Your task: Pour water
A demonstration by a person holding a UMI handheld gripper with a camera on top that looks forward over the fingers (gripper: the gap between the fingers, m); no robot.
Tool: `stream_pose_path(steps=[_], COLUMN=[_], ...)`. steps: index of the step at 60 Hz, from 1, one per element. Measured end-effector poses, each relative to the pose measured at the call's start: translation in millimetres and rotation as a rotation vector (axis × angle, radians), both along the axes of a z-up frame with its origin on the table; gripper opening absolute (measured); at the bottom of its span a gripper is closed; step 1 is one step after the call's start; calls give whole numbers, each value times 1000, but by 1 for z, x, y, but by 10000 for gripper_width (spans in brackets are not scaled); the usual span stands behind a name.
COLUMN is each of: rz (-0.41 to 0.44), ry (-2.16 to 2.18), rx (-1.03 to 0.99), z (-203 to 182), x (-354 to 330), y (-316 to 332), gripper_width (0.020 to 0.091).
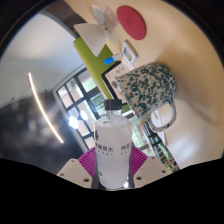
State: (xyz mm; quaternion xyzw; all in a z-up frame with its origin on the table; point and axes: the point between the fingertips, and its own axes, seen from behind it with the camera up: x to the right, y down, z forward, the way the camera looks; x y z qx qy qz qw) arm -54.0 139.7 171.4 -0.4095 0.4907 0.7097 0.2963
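One water bottle point(115, 150) was pinched between the two pink pads point(90, 160) of the hand-held gripper point(116, 166), its black cap point(114, 104) pointed ahead. One speckled green-and-white mug point(148, 86) was seen just beyond the cap, tilted in the view, handle toward the right finger. One pink round object point(130, 17) lay farther off. The bottle's base was cut off below. A window point(75, 100) was visible behind.
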Motion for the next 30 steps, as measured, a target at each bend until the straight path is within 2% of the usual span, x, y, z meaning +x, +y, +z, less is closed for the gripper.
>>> stream_pose_path(steps=[7, 13, 15, 21, 27, 28, 30], rz=[-11, -102, -164, -431, -635, -650, -688], ry=[-234, -615, -779, -1283, -1632, -1671, -1755], rx=[91, 266, 323, 450, 505, 467, 429], z=[26, 76, 95, 148, 173, 173, 157], x=[-11, -5, 5, 55, 116, 133, 153], y=[-9, -30, -37, -54, -80, -60, -66], gripper_width=[409, 412, 412, 411, 412, 414, 411])
